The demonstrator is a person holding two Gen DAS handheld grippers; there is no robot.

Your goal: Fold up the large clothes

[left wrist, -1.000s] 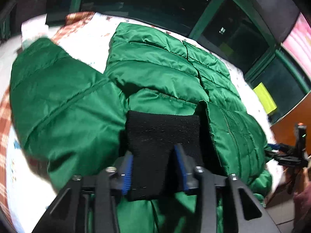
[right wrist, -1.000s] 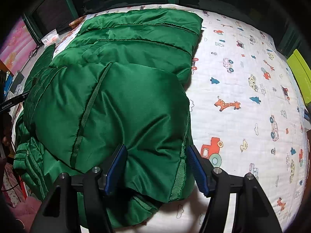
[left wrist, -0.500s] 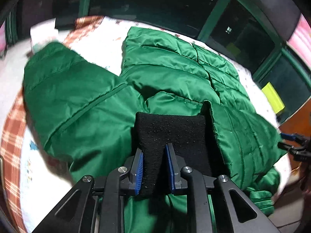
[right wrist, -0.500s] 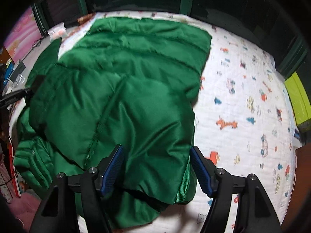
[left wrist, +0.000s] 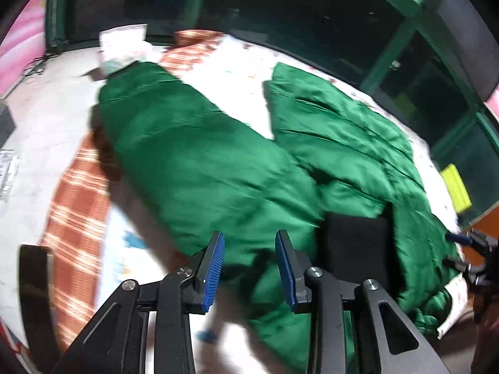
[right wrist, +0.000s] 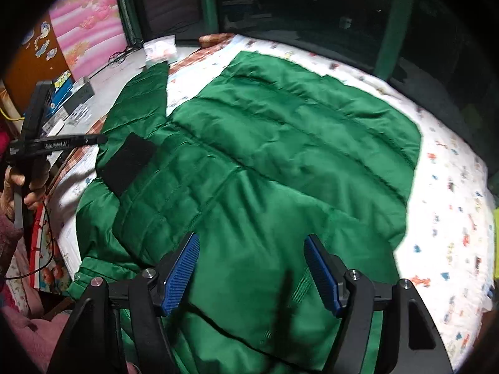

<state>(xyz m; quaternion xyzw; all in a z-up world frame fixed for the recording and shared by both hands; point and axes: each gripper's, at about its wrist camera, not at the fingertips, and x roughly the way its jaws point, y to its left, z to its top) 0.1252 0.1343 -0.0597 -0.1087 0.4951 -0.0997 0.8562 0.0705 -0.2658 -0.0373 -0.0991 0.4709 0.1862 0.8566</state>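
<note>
Jacket (right wrist: 280, 162) lay spread on the bed (right wrist: 452, 193), green quilted shell, black cuff (right wrist: 128, 163) at 9 o'clock in the right view. One sleeve (left wrist: 187, 155) stuck out toward 11 o'clock in the left view, unfolded. Left hand-held gripper (left wrist: 249, 265) was open, empty, over the sleeve's near end. Right hand-held gripper (right wrist: 252, 268) was open wide above the near hem, gripping nothing. Likely step: sleeve fold-in. Next move probably needs a pinch on that sleeve, then carry across the body.
</note>
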